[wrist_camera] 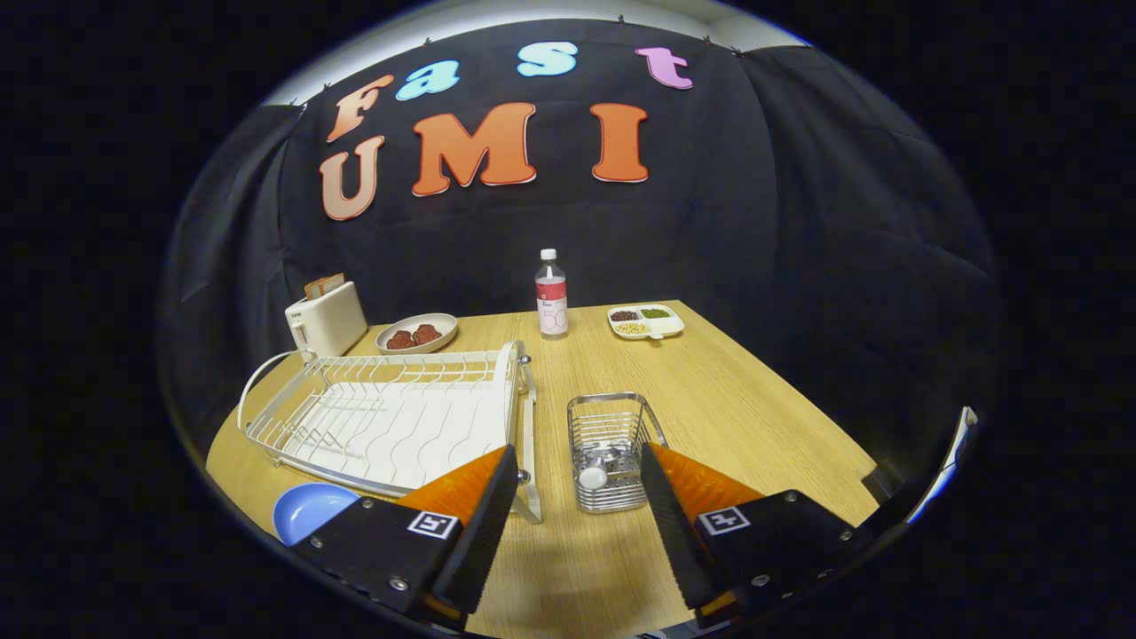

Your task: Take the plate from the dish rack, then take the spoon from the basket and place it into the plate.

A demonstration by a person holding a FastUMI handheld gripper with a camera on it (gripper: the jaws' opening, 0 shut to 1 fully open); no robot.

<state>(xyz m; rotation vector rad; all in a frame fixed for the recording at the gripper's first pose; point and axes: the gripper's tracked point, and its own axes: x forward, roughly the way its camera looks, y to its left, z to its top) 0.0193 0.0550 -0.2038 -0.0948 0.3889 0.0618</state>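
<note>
The hand-held gripper [579, 461] hangs above the wooden table [737, 408] with its fingers spread wide and nothing held. In the gap between them, low centre of the frame, stands the small silver wire basket [612, 444], and the pale, rounded end of the spoon [593, 477] rests inside it. The round blue plate [306, 510] lies on the table at lower left, beside the left finger and just in front of the white wire dish rack [390, 417].
</note>
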